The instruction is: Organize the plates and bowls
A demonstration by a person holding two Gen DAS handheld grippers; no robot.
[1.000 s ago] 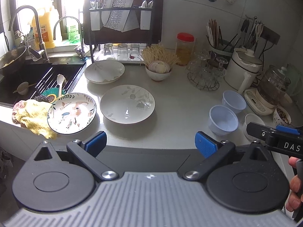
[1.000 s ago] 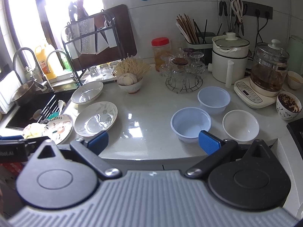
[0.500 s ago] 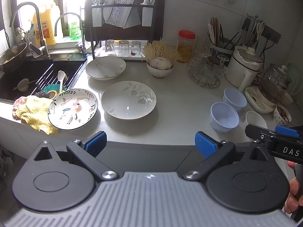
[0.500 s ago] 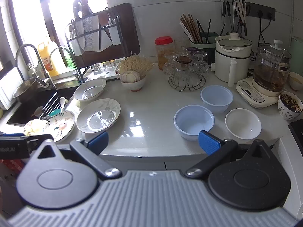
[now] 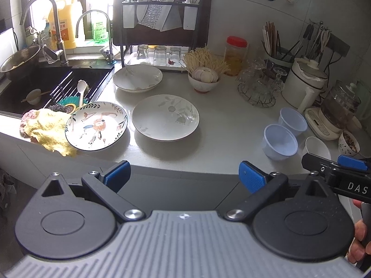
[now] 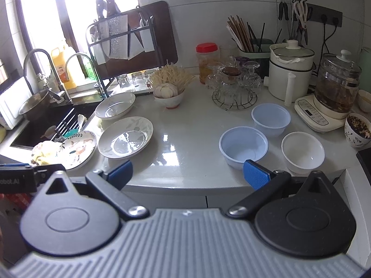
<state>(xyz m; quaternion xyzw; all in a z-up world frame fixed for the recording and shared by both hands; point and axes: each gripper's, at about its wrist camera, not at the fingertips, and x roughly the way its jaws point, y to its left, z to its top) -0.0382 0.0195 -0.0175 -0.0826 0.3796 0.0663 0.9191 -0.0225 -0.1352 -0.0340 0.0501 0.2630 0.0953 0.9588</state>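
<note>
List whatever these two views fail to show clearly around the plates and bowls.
- Small white ceramic bowl: in the left wrist view, its near rim is hidden behind the right hand-held gripper.
- Patterned round plate: in the right wrist view, its left part is covered by the yellow cloth and its near edge by the left hand-held gripper.
- Window bottle labels: too small and glare-washed to read.

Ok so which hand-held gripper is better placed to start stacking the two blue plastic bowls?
Right, probably. The right hand-held gripper is open with the nearer blue bowl just ahead of its right finger. The left hand-held gripper faces the plates, with the bowls off to its right.
</note>
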